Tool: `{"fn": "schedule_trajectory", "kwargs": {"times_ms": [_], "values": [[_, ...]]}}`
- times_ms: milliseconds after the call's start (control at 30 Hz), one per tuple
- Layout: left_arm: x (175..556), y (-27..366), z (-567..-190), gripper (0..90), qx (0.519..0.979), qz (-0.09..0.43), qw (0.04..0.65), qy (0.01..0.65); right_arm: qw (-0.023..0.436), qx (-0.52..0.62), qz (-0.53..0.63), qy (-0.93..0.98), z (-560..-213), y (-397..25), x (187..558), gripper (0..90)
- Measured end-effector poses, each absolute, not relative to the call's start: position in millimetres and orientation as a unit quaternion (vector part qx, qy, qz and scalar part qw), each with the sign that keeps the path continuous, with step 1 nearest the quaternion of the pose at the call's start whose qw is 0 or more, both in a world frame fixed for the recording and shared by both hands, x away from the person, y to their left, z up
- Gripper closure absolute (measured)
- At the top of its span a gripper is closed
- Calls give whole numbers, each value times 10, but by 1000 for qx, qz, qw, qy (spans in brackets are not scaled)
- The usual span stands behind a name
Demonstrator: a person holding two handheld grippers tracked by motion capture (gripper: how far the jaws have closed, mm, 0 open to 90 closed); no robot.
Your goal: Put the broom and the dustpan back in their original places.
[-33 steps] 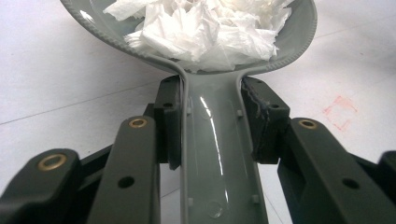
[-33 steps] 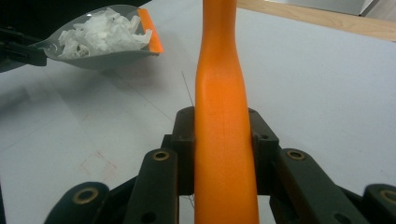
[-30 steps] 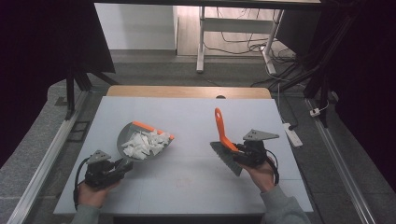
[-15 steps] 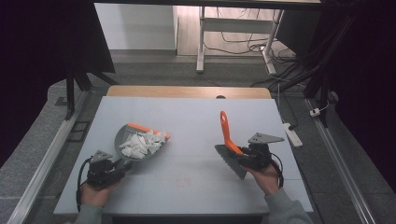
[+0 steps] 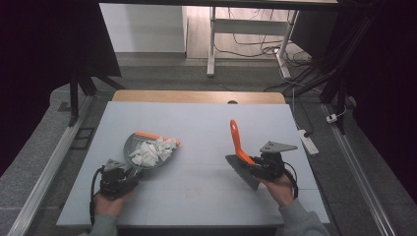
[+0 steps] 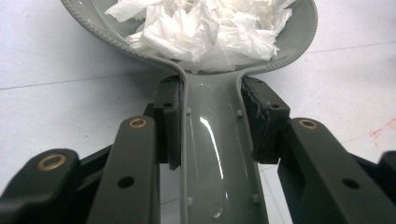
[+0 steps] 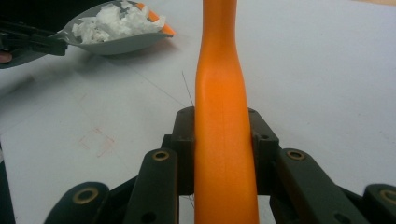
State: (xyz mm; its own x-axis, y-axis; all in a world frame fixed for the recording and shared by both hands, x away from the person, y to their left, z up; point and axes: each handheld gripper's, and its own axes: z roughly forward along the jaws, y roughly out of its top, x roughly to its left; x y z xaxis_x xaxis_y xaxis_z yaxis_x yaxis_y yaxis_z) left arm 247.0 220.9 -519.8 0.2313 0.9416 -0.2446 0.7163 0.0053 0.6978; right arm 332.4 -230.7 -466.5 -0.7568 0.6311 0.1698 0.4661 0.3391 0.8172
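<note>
A grey dustpan [image 5: 147, 150] with an orange front lip lies at the table's left and holds a heap of crumpled white paper [image 5: 150, 151]. My left gripper [image 5: 119, 179] is shut on the dustpan's grey handle [image 6: 217, 154], with the white paper [image 6: 201, 23] piled in the pan just beyond the jaws. My right gripper [image 5: 263, 164] is shut on the orange handle [image 7: 223, 135] of a hand brush [image 5: 241, 157]; the handle points up and away, and the grey bristle head hangs toward the table. The dustpan [image 7: 116, 32] shows far off at upper left in the right gripper view.
The pale grey tabletop [image 5: 196, 123] ends in a wooden strip [image 5: 196, 96] at the far edge. A faint red square mark [image 7: 97, 140] is drawn on the table between the hands. A white power strip [image 5: 307, 140] lies on the floor to the right.
The right gripper carried the brush slightly right and toward the near edge, tilting its handle more upright. The dustpan shifted a little left and nearer with the left gripper.
</note>
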Motion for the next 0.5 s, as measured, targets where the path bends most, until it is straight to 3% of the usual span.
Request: {"fn": "schedule_trajectory", "kwargs": {"times_ms": [500], "values": [[2571,2145,-5308,612,665,165,355,636,72,338,451,823,-4750,-2299,3295,704]]}}
